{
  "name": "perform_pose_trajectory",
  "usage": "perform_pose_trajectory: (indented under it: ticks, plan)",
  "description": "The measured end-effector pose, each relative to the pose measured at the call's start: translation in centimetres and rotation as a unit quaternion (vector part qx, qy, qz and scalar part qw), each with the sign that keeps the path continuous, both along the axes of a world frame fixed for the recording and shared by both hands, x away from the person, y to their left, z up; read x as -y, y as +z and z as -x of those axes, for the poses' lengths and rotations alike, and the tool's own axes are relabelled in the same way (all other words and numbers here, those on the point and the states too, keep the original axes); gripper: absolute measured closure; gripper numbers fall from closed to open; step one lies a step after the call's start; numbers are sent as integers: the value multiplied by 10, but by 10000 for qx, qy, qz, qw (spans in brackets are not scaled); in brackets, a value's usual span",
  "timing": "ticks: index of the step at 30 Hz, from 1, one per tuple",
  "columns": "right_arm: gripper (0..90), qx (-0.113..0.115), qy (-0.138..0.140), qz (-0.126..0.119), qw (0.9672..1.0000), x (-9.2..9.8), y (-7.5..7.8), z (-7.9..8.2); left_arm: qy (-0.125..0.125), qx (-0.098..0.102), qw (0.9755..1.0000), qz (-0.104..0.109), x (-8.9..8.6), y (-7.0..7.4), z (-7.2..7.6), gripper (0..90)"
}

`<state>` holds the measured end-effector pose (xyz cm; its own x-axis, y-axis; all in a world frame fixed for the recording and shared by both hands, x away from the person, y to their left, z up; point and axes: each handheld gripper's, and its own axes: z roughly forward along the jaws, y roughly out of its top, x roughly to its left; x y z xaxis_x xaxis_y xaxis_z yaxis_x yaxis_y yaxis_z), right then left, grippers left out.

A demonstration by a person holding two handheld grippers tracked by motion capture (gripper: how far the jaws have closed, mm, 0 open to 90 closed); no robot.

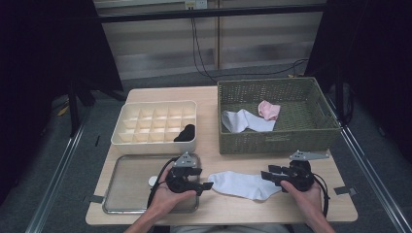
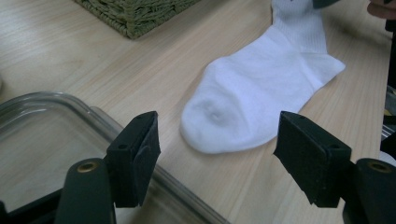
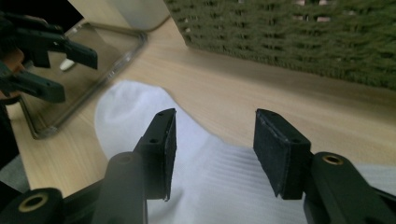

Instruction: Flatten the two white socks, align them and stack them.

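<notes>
Currently, step: white cotton ankle sock [image 1: 240,185] laid flat on the pale wooden table [image 1: 214,208], between the grippers; judged released, ready for folding or rolling.
Left gripper [image 1: 206,186]: jaws wide apart, nothing between them, just off the sock's toe.
Right gripper [image 1: 266,175]: jaws parted, empty, over the cuff.
Surroundings: clear tray [image 1: 127,184] at left; cream divided organiser box [image 1: 154,127] behind it.
Next: likely one end regripped and brought over the other.
</notes>
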<state>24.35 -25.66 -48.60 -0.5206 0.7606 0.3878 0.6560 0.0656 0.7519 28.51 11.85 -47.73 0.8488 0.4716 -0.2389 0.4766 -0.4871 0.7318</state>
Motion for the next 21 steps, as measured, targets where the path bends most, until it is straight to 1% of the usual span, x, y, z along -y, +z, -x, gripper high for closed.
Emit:
perform_pose_trajectory:
  ticks: [1, 2, 3, 4, 5, 6, 7, 10, 11, 12, 13, 15, 17, 19, 21]
  plan:
    - [495, 16, -7, -42, 10000, 1, 0, 0, -4, 4, 10000, -22, -2, 1, 1, 302]
    - [492, -24, 13, -44, 10000, 0, 0, 0, -9, 34, 10000, -65, -4, 1, 1, 302]
    - [491, -37, 39, -22, 10000, 0, -1, -1, 44, 85, 9999, -55, -7, 1, 3, 302]
    - [490, -49, 46, -36, 10000, -1, -1, -1, 79, 116, 9998, -112, -10, 2, 3, 302]
    - [487, -27, 81, -49, 10000, -1, 0, -2, 109, 146, 9998, -89, -13, 1, 4, 301]
    - [487, -14, 73, -62, 10000, -2, 2, -2, 101, 110, 9999, -77, -15, 2, 3, 303]
    - [488, 10, 67, -104, 9999, -2, 3, -2, 175, 61, 9998, -22, -19, 2, 2, 306]
    - [507, 47, 16, -136, 9999, -4, 4, -5, 251, 106, 9996, 26, -25, 4, 0, 306]
    - [519, 49, -3, -126, 9999, -5, 4, -7, 265, 101, 9996, 34, -28, 4, 0, 307]
    - [519, 84, 7, -134, 9999, -6, 5, -8, 281, 113, 9995, -4, -30, 4, 1, 306]
    - [519, 115, 14, -124, 9999, -7, 6, -9, 300, 158, 9994, 20, -32, 5, 2, 307]
    - [515, 144, 11, -126, 9998, -9, 7, -9, 329, 178, 9993, 27, -37, 7, 4, 307]
    - [497, 177, 45, -107, 9998, -12, 8, -10, 367, 174, 9992, 31, -43, 8, 6, 304]
    - [480, 164, 72, -89, 9998, -13, 9, -10, 410, 254, 9988, 15, -49, 9, 8, 301]
    - [474, 231, 77, -31, 9997, -15, 11, -10, 488, 280, 9984, 28, -54, 9, 10, 300]
